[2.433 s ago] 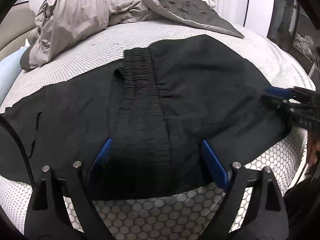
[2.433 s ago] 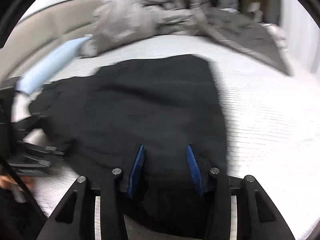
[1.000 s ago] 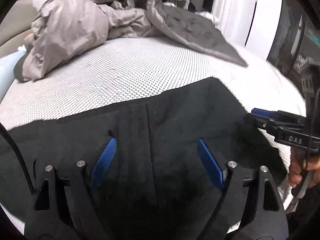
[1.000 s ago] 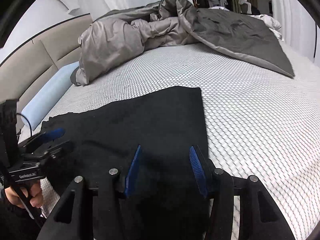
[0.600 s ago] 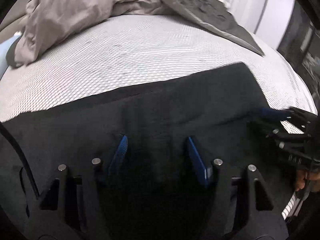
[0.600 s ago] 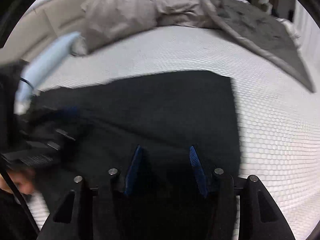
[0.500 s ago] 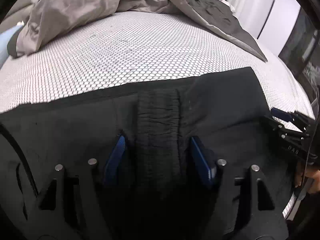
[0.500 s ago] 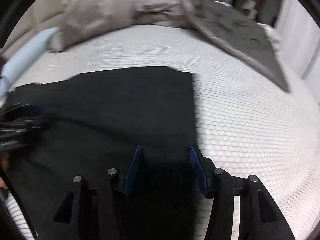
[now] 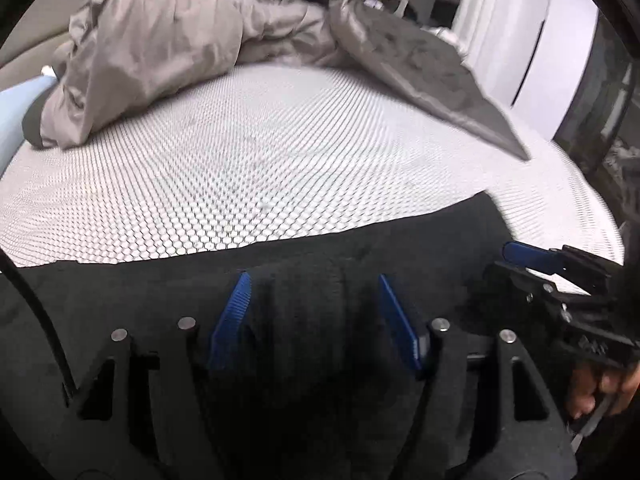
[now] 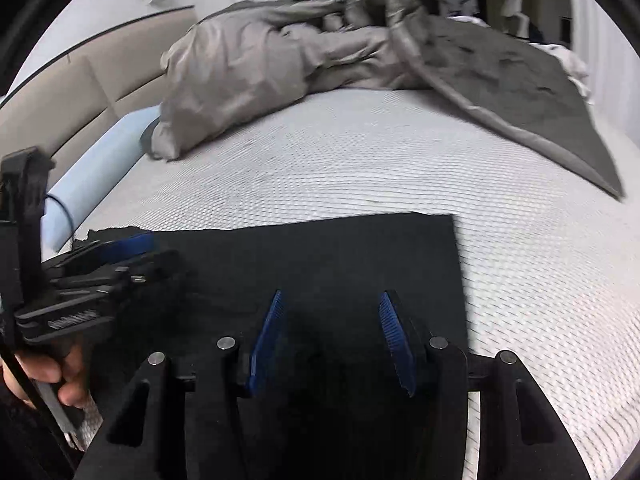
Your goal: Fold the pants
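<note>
Pants (image 9: 420,248): matt black cloth. Mattress (image 9: 260,168): white cloth, honeycomb-textured. Duvet (image 10: 260,60): grey cloth, slight sheen, crumpled. Pads (image 9: 230,320): blue, ribbed.

Pants (image 10: 320,256) on mattress (image 10: 400,168) near edge; duvet (image 10: 280,52) behind, pillow (image 10: 100,172) left

We find no text that can be read. In the left wrist view, the right hand-held gripper (image 9: 532,258) carries a small pale marking on its black body, too blurred for us to make out. In the right wrist view, the left hand-held gripper (image 10: 124,250) bears a similar pale lettering along its side, and we cannot read that either. We see no other labels, numbers or signs.
</note>
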Available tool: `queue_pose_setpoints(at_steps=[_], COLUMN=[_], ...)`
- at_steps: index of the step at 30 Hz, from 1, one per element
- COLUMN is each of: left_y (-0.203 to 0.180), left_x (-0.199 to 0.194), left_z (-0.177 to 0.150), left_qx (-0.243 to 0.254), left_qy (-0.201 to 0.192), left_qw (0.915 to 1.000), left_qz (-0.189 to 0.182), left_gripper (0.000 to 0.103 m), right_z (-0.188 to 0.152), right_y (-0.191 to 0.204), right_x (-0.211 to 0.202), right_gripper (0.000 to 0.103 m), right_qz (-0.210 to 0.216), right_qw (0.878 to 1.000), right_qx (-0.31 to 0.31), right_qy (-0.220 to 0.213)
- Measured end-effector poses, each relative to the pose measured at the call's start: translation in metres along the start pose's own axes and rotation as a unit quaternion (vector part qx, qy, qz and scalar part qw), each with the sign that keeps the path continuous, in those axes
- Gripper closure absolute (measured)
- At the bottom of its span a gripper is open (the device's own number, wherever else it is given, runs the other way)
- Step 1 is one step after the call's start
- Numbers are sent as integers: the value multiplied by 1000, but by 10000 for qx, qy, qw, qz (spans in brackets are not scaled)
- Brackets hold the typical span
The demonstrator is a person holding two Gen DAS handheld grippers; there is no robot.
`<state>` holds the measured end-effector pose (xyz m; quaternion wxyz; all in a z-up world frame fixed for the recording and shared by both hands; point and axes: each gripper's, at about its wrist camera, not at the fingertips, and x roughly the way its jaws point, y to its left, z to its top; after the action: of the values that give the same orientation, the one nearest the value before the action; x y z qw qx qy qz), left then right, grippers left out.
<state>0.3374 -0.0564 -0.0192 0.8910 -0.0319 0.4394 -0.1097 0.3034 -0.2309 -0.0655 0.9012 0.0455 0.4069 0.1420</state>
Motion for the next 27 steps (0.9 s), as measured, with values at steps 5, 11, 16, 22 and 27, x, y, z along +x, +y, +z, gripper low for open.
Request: queue_pose_setpoints(at_steps=[5,11,16,22,27], left_y=[12,23,21,12,2], left_x=[36,38,13,-46,-70], left_z=[0,-5,-1,-15,-48], left_qx=[-36,-201,-188,-27,-64], left_qy=[518,493,244,-224,-262], left_qw=[9986,9981,9993,9989,9992], left_qz=[-126,-311,-196,-401,-295], left_gripper=[49,44,43,25,20], right_z=[6,3,-3,-20,-42], right_y=[12,-24,-48,-26,25], right_x=[45,39,2,-45,-43], right_gripper=[52,56,55,36,34], right_qz=[47,-1439,-1049,-112,224], right_qw=[9983,9881,9934,9984,9996], right_qx=[-225,-127,383,541,101], right_qy=[538,537,249,-121,137])
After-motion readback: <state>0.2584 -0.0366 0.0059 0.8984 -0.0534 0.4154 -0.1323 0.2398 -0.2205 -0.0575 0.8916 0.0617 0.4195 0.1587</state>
